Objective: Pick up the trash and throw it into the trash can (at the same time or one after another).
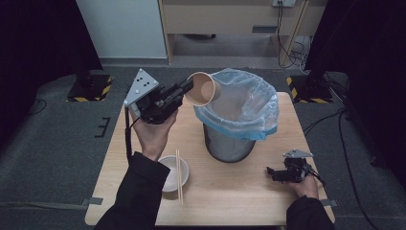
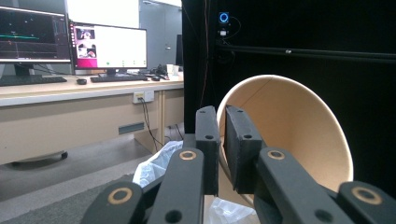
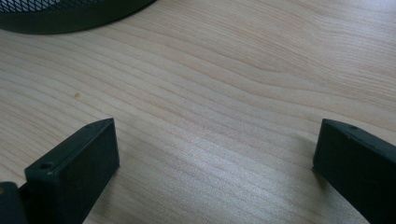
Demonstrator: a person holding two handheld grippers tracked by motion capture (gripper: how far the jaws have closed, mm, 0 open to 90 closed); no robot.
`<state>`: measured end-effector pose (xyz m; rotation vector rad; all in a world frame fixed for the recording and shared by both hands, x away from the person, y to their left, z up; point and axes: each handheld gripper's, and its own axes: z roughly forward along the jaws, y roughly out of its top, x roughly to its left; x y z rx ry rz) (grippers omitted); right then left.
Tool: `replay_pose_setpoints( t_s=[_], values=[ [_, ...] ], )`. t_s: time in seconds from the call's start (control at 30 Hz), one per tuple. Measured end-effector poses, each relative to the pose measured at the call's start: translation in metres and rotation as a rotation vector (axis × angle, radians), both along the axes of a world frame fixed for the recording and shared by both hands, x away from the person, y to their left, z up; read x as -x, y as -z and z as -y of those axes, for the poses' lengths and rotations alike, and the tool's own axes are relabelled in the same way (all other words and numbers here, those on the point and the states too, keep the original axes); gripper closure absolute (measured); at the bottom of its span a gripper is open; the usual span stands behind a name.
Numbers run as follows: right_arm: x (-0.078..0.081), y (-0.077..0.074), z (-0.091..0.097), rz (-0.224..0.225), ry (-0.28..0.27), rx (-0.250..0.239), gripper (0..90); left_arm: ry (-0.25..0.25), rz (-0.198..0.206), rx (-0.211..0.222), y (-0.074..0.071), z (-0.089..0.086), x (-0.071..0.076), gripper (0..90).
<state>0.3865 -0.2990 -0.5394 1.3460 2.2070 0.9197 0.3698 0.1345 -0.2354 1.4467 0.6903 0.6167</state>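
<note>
Paper cup is held by its rim in the left claw, tilted on its side above the edge of the bin lined with a blue bag. The right claw rests low on the desk, jaws wide apart with nothing between them. Near the left forearm lie a white bowl and chopsticks.

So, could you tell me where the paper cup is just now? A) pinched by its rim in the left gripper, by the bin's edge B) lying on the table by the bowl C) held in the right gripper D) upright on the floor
A: the left gripper pinches the cup by its rim, tipped on its side at the bin's edge.
</note>
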Motion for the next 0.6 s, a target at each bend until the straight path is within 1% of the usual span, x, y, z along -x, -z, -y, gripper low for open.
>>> replay_pose_setpoints(
  t_s=[0.03, 0.07, 0.17, 0.23, 0.27, 0.4, 0.43, 0.5, 0.6],
  values=[
    [0.0, 0.0, 0.0, 0.0, 0.0, 0.0, 0.4, 0.003, -0.005, 0.002, 0.001, 0.003, -0.004, 83.7],
    [0.0, 0.0, 0.0, 0.0, 0.0, 0.0, 0.4, 0.003, -0.005, 0.002, 0.001, 0.003, -0.004, 83.7],
    [0.0, 0.0, 0.0, 0.0, 0.0, 0.0, 0.4, 0.006, -0.015, 0.006, 0.004, 0.009, -0.012, 83.6],
    [0.0, 0.0, 0.0, 0.0, 0.0, 0.0, 0.4, 0.008, -0.028, 0.001, 0.008, 0.015, -0.019, 83.7],
    [0.0, 0.0, 0.0, 0.0, 0.0, 0.0, 0.4, 0.008, -0.028, 0.001, 0.008, 0.015, -0.019, 83.7],
    [0.0, 0.0, 0.0, 0.0, 0.0, 0.0, 0.4, 0.002, -0.045, -0.016, 0.014, 0.024, -0.029, 83.7],
    [0.0, 0.0, 0.0, 0.0, 0.0, 0.0, 0.4, 0.003, -0.057, -0.021, 0.017, 0.029, -0.034, 83.7],
    [0.0, 0.0, 0.0, 0.0, 0.0, 0.0, 0.4, 0.004, -0.063, -0.023, 0.018, 0.03, -0.036, 83.7],
    [0.0, 0.0, 0.0, 0.0, 0.0, 0.0, 0.4, 0.007, -0.08, -0.037, 0.024, 0.036, -0.041, 83.6]
  ],
)
